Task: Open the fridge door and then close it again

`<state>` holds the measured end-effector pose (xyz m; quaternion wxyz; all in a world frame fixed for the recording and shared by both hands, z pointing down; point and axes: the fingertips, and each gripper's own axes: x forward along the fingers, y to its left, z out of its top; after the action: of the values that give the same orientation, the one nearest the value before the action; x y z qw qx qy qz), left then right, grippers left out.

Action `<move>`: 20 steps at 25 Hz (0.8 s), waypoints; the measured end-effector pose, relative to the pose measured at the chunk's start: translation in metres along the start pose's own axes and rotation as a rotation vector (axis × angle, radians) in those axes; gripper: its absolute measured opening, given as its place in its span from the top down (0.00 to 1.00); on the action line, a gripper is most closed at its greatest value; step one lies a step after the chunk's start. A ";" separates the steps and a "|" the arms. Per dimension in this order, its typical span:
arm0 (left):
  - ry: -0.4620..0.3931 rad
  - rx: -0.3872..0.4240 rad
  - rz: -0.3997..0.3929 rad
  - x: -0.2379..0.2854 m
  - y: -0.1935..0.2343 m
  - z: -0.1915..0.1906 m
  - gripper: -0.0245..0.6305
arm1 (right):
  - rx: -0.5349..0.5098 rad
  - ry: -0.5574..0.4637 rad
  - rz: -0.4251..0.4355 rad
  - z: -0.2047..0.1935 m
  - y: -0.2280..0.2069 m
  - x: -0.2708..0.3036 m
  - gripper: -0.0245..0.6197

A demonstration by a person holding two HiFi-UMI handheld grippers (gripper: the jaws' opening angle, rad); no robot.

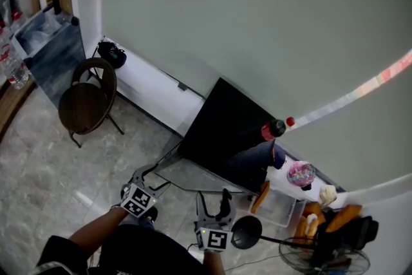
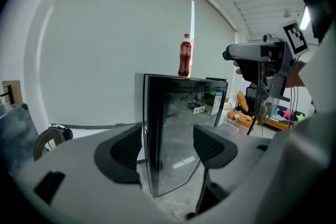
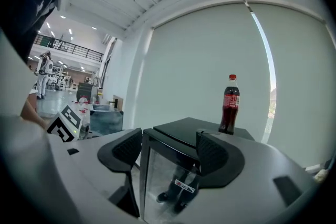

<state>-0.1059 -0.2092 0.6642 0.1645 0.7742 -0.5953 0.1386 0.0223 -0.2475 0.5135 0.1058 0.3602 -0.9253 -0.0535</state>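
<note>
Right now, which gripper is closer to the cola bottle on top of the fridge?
Right. The right gripper is in front of the fridge, on the cola bottle's side; the left gripper is farther off, by the glass door's left edge.

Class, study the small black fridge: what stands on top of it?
One cola bottle with a red cap stands upright on the fridge's flat black top, near one edge. Nothing else shows there. The patch under the bottle's base is covered.

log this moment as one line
stage: fridge door not yet gripped | left gripper: open, door edge ahead between jaws | right gripper: open, empty | cola bottle: upright on fridge
</note>
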 end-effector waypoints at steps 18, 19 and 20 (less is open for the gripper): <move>0.205 -0.004 -0.079 0.115 0.042 -0.079 0.70 | -0.066 0.098 0.026 -0.029 0.004 0.059 0.48; 0.211 0.000 -0.090 0.118 0.040 -0.081 0.72 | -0.072 0.102 0.029 -0.029 0.004 0.061 0.48; 0.214 0.005 -0.100 0.121 0.038 -0.082 0.75 | -0.075 0.105 0.030 -0.029 0.003 0.063 0.48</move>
<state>-0.1139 -0.2894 0.7919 0.2321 0.7839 -0.5348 0.2135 -0.0185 -0.2885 0.5527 0.1685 0.3446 -0.9210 -0.0672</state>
